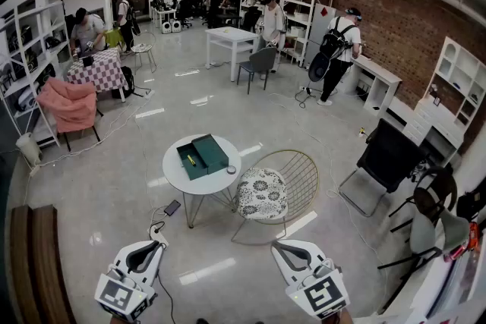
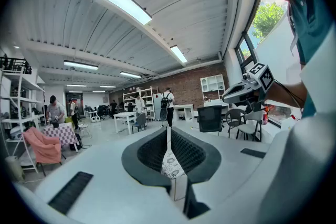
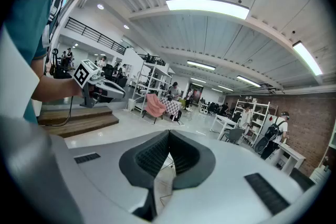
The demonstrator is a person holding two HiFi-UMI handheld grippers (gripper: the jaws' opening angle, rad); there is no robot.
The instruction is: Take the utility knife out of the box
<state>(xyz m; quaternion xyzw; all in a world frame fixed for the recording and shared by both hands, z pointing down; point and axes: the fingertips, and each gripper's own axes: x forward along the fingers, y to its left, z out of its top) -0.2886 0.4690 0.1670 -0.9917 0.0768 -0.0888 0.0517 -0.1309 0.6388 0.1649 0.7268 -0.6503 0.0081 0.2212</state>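
Office floor (image 1: 114, 186) below; left hand-held gripper (image 1: 156, 245), right hand-held gripper (image 1: 279, 246) near-level, jaws together, empty.

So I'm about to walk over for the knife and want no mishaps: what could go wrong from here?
The floor cable lies before the table: a trip risk. The chair crowds the table's right side and could get bumped. The left gripper and right gripper are shut; unopened, they might just shove the knife.

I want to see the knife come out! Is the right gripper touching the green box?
Apart. The head view shows a stretch of floor between the right gripper and the box.
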